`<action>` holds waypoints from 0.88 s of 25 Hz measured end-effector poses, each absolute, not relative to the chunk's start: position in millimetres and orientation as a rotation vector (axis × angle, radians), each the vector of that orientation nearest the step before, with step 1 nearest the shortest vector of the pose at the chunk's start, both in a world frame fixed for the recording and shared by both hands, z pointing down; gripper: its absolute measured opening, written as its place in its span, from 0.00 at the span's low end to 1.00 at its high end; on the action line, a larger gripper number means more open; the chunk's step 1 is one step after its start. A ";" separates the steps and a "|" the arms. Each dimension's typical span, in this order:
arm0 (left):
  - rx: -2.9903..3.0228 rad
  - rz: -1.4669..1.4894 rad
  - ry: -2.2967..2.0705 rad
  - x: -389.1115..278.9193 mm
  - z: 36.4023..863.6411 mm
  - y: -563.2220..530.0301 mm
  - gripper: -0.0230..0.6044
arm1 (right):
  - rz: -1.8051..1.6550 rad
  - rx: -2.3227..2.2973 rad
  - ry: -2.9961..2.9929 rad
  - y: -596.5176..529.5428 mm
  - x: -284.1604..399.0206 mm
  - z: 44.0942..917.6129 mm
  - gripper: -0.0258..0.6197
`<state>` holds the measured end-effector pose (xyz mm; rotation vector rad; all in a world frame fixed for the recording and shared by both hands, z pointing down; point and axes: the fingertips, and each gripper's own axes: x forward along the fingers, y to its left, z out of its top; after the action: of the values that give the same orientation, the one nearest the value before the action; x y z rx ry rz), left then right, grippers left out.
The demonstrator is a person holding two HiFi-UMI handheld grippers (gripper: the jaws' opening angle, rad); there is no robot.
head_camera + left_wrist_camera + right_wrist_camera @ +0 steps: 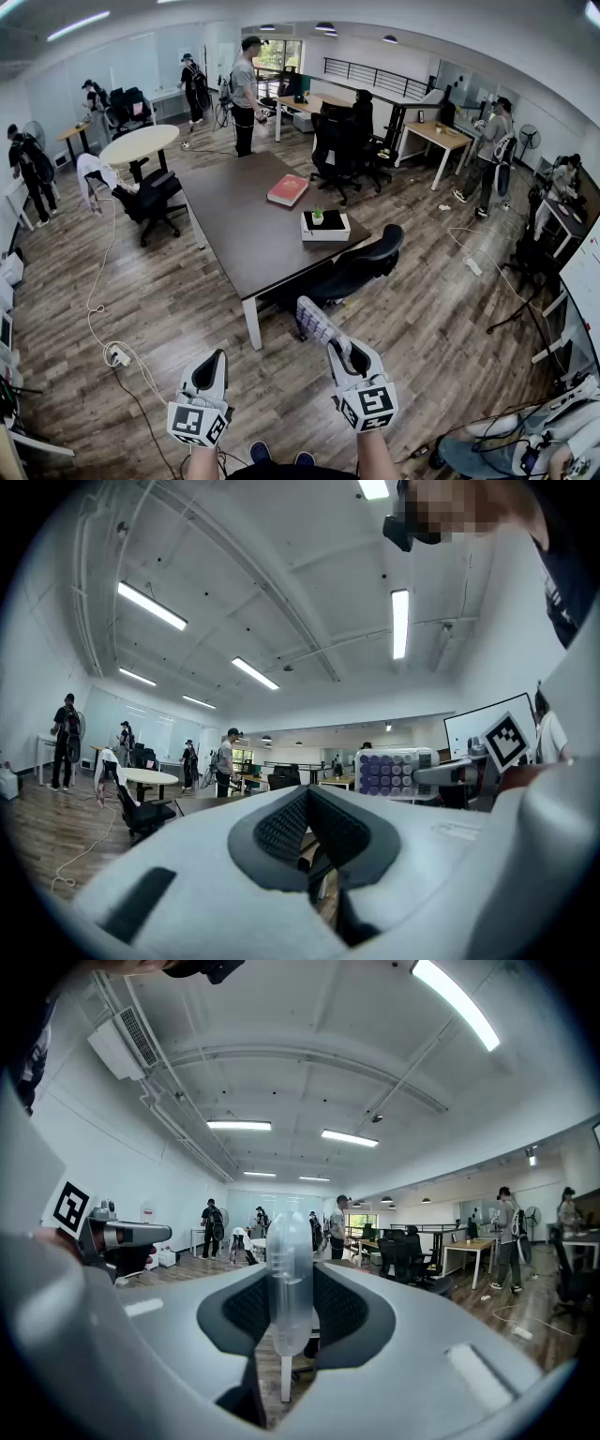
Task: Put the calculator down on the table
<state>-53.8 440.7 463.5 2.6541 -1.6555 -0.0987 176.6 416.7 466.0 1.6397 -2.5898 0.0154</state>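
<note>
White right gripper point(336, 349) fingers pinch the calculator point(317, 322) edge-on at a narrow gap; left gripper point(218, 357) fingers meet, empty.

This looks like an open-plan office. A long dark desk point(234, 216) has swivel chairs point(361, 267) drawn up to it, and lighter desks point(441, 136) stand toward the far wall beside a round white table point(139, 142). There is a wood-plank floor point(187, 309), strip lights point(150, 607) overhead, and people point(244, 94) standing about. The pale panel point(583, 281) at the right edge may be a whiteboard.
</note>
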 end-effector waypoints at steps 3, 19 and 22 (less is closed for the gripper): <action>2.658 -0.101 -1.653 -53.5 464.2 434.5 0.03 | 0.034 1.641 -2.604 411.6 176.2 468.0 0.22; 2.655 -0.080 -1.650 -87.5 469.7 411.4 0.03 | 0.010 1.689 -2.585 394.0 149.2 467.9 0.22; 2.686 -0.031 -1.656 -101.7 471.2 406.3 0.03 | 0.010 1.719 -2.570 389.8 138.5 470.0 0.22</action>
<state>-101.7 406.3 471.2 2.6861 -1.6557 -0.0307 138.5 389.8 470.0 1.7194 -2.5696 0.0105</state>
